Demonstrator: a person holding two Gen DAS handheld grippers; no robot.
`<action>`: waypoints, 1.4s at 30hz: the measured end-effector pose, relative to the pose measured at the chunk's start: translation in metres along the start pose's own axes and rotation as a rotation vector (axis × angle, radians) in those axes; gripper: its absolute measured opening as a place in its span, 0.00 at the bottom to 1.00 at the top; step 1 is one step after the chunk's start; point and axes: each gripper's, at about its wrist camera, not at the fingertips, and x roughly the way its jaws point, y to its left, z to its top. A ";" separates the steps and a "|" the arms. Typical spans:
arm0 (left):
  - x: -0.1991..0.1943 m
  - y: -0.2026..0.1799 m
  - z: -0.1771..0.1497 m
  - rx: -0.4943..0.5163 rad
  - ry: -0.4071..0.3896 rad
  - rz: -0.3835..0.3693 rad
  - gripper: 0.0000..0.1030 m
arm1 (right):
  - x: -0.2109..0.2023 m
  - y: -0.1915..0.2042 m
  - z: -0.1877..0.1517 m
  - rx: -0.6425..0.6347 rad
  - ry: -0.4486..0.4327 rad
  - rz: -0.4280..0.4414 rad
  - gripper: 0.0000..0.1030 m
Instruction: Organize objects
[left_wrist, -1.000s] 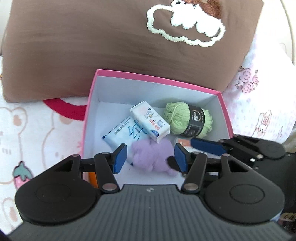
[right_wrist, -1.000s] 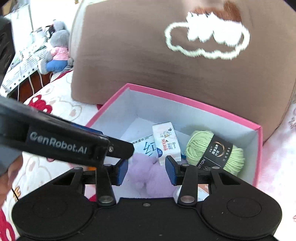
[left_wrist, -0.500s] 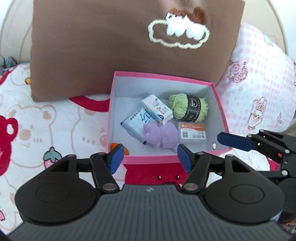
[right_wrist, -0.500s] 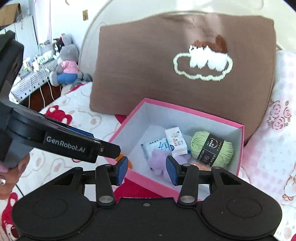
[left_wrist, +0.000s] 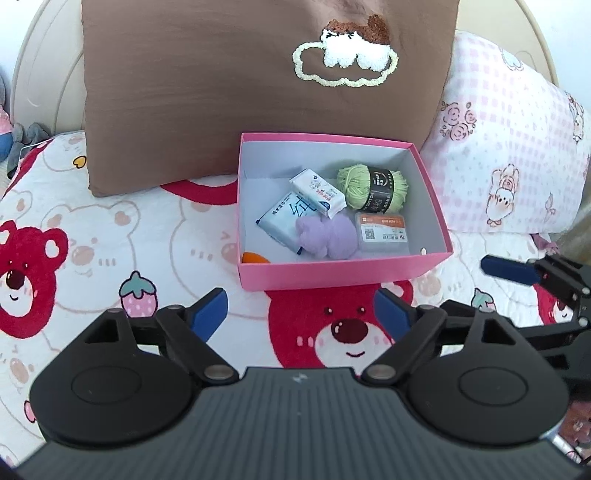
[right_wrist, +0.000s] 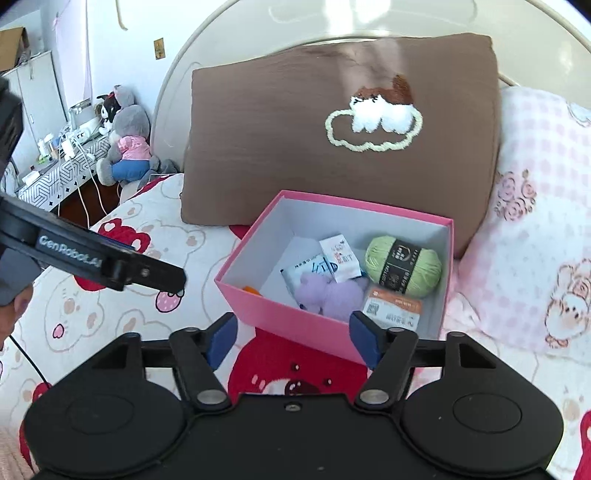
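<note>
Black plastic and blue pads make up the left gripper (left_wrist: 300, 311), whose jaws are opening wide over a red bear on the bedspread (left_wrist: 110, 236), with nothing between them. Beside it, the right gripper (right_wrist: 291, 339) is likewise opening and bare of any load; its jaws frame the near wall of the pink box (right_wrist: 295, 317). Seen from the right wrist, the left gripper's arm bears white lettering that reads "GenRobot.AI". Just past both sets of pads, the open pink box (left_wrist: 332, 273) rests on the bed. Inside it, nearest, an orange object (left_wrist: 255, 257) shows partly at the near left corner, with a lilac plush toy (left_wrist: 327, 236) and a clear case with an orange label and QR code (left_wrist: 382, 230) alongside. Behind them lie a blue-and-white tissue pack (left_wrist: 282, 218) with Chinese characters, a smaller white packet (left_wrist: 319, 192) leaning over it, and a green yarn ball (left_wrist: 373, 188) whose black band reads "COTTON". Farther back, a brown cushion (left_wrist: 229, 88) stands against the headboard, and a pink checked pillow (left_wrist: 509, 147) sits to its right.
</note>
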 end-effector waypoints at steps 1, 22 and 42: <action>-0.001 0.001 -0.004 0.000 -0.002 -0.002 0.85 | -0.001 -0.001 -0.001 0.008 0.000 -0.004 0.85; -0.012 0.006 -0.046 -0.058 0.011 -0.018 0.97 | -0.025 -0.006 -0.031 0.226 0.136 -0.047 1.00; -0.008 0.006 -0.075 -0.100 0.050 0.030 1.00 | -0.030 0.013 -0.041 0.142 0.120 -0.153 1.00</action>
